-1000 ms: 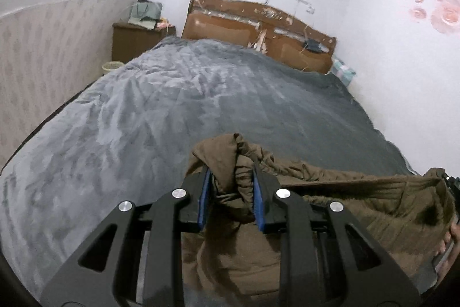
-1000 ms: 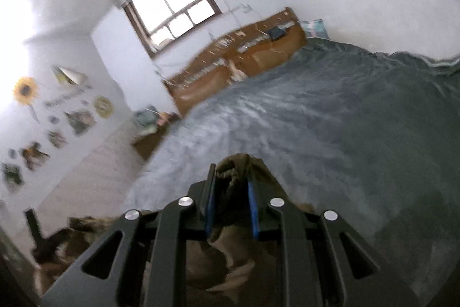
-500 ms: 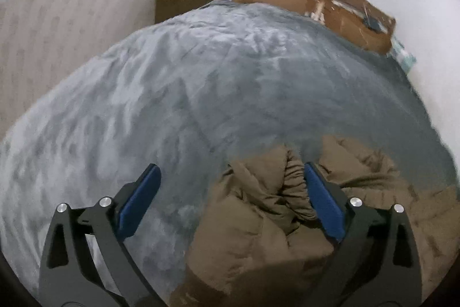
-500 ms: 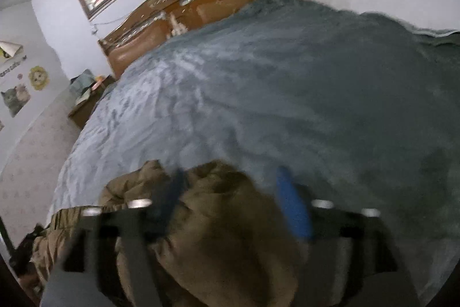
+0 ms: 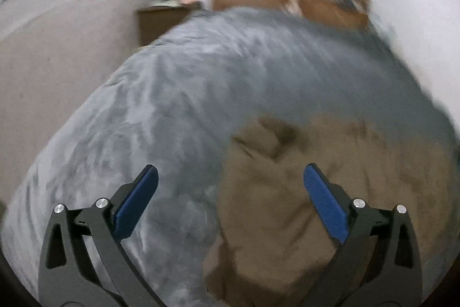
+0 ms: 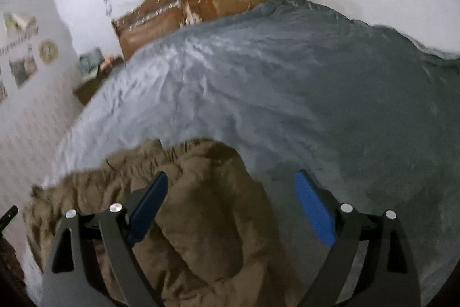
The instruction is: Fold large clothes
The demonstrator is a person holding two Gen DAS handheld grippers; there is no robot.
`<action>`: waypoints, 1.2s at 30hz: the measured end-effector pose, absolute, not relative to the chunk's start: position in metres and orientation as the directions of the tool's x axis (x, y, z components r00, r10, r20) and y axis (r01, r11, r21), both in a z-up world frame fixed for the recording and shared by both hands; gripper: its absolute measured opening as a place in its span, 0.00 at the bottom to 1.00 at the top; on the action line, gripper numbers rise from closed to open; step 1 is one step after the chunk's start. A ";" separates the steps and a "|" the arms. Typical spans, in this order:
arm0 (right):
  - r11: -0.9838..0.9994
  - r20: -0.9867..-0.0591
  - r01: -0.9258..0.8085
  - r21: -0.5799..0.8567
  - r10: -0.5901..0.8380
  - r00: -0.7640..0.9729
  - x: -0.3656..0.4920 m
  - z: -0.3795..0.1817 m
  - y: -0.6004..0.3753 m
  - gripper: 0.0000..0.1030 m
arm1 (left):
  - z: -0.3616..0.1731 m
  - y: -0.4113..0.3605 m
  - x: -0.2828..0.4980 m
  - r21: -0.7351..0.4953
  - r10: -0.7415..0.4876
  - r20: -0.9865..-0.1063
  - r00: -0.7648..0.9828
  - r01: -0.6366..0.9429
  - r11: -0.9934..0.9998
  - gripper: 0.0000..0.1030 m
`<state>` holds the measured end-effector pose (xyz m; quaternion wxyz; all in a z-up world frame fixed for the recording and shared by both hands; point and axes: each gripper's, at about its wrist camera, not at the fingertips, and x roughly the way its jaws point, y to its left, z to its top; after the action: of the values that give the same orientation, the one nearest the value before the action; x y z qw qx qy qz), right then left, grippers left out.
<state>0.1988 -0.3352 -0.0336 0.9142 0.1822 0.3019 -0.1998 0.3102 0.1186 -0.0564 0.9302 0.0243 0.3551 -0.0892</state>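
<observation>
garment: brown garment (image 5: 330, 192) bunched on grey bedspread (image 5: 178, 111), below both tongs
left gripper (image 5: 230, 183): jaws apart, garment toward right finger
right gripper (image 6: 231, 189): jaws apart, garment toward left finger
nearer: cannot tell

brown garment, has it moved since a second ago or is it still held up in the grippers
Yes. The brown garment has dropped out of both grippers onto the grey bedspread, where it lies crumpled; the left gripper and right gripper are open above it.

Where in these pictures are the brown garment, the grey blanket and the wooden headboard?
brown garment (image 6: 207, 209): right wrist view, on its bunched middle.
grey blanket (image 6: 302, 82): right wrist view, on a bare stretch of the bed cover.
wooden headboard (image 6: 178, 5): right wrist view, on its left panel.
</observation>
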 end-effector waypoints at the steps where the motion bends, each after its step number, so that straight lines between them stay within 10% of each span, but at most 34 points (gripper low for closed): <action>1: 0.860 -0.634 0.464 0.212 -0.240 0.735 0.201 -0.036 -0.335 0.87 | -0.064 0.108 0.310 0.005 -0.168 -0.685 0.709 0.235 0.972 0.97; 12: 0.879 -0.772 0.409 0.244 -0.078 0.630 0.227 -0.087 -0.335 0.75 | -0.121 0.087 0.347 -0.040 -0.213 -0.788 0.578 0.296 0.954 0.96; 14: 0.883 -0.780 0.395 0.251 -0.057 0.624 0.228 -0.090 -0.332 0.42 | -0.118 0.088 0.345 -0.066 -0.243 -0.779 0.577 0.311 0.948 0.61; 17: 0.885 -0.759 0.388 0.257 -0.064 0.648 0.225 -0.084 -0.328 0.24 | -0.113 0.081 0.350 -0.082 -0.266 -0.770 0.580 0.323 0.943 0.23; 20: 0.871 -0.698 0.397 0.290 -0.091 0.710 0.215 -0.072 -0.331 0.19 | -0.098 0.093 0.345 -0.111 -0.267 -0.720 0.641 0.274 0.955 0.08; 28: 0.856 -0.445 0.424 0.295 -0.269 0.854 0.193 -0.009 -0.328 0.18 | -0.022 0.083 0.329 -0.035 -0.195 -0.442 0.875 0.201 0.979 0.08; 36: 0.861 -0.385 0.485 0.155 -0.399 0.832 0.242 -0.027 -0.326 0.19 | -0.064 0.070 0.394 -0.007 -0.140 -0.505 0.852 0.157 0.988 0.10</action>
<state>0.2424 -0.3258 -0.0267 0.9489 0.1243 0.1726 -0.2330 0.3939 0.0701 -0.0640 0.9621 0.0171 0.2612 -0.0772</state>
